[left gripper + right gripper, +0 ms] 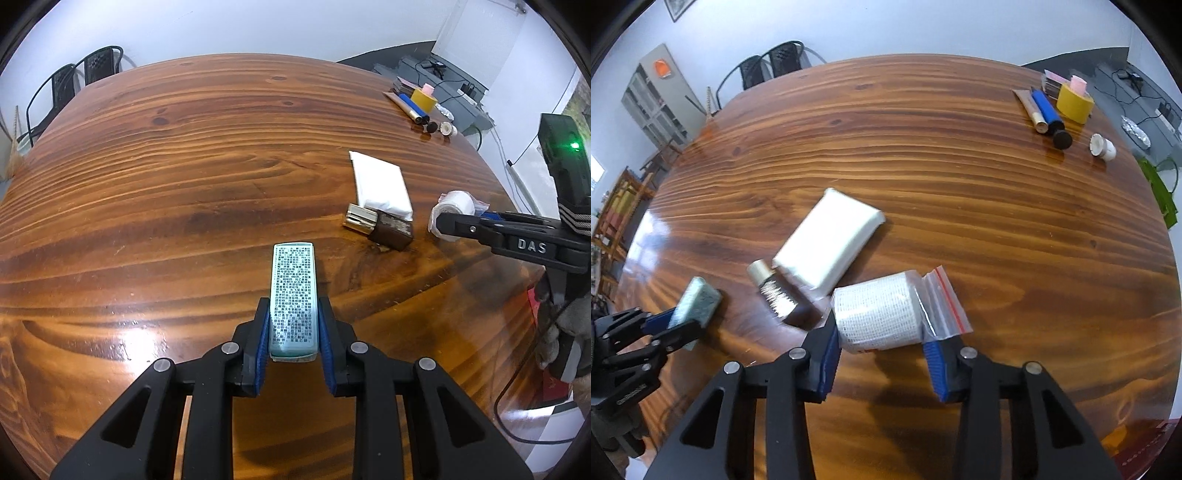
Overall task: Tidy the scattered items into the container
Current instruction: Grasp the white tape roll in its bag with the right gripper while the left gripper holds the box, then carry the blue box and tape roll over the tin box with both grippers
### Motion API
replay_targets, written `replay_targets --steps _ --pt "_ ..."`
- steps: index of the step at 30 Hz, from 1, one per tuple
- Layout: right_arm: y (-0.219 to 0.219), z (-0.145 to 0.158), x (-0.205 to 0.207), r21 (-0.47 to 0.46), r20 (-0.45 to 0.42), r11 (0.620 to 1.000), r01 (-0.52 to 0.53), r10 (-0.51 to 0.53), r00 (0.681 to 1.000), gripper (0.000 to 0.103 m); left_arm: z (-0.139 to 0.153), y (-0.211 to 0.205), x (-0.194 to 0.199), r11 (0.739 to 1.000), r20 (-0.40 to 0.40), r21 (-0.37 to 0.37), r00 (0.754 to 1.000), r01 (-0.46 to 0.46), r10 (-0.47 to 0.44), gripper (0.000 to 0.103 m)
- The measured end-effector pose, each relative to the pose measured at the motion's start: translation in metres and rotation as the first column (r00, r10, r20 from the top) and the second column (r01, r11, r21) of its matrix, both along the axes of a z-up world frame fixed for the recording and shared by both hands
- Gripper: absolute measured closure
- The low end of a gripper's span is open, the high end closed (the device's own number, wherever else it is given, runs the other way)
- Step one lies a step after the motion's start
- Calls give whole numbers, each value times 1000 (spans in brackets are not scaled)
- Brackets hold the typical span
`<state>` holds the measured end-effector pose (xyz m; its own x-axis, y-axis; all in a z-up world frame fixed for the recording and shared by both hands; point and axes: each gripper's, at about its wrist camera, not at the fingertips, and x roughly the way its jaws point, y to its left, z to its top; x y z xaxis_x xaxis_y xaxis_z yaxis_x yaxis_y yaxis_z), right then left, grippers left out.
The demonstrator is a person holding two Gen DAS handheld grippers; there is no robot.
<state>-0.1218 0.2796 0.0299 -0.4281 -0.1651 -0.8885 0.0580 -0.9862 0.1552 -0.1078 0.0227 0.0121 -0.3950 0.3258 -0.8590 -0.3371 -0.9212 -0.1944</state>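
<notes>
Two hand-held grippers work over a wooden tabletop (166, 155). The left hand-held gripper (293, 325) is clamped on a pale green box (294, 295) with printed text on its top face; both blue pads press the box's long sides, and the box's far end reaches out over the tabletop. In the right wrist view the same box (696, 301) shows at the left edge, held in the left hand-held gripper (670, 325).

The right hand-held gripper (882, 354) is around a white gauze roll (877, 312) in a clear zip bag (942, 302) with a red strip; its left pad touches the roll's end, while the right pad sits under the bag's loose flap, so whether the grip is firm cannot be told. In the left wrist view the roll (452, 210) lies at the tip of the right hand-held gripper (448, 221).

Just left of the roll lies a dark brown bottle (790, 301) with a gold cap, touching a white packet (827, 243) behind it. Far beyond the roll, near the tabletop's back right edge, sit a yellow tape roll (1075, 99), a blue tube (1047, 110), a tan tube (1032, 110) and a small white cup (1102, 147). No container shows clearly in either view.
</notes>
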Motion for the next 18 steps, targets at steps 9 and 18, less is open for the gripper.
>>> replay_targets --steps 9,18 --pt "5 24 49 -100 -14 995 4 -6 1000 59 9 22 32 1000 12 13 1000 1 -1 77" --pt "35 48 116 -160 -39 987 25 -31 999 59 24 62 77 999 5 18 1000 27 -27 77"
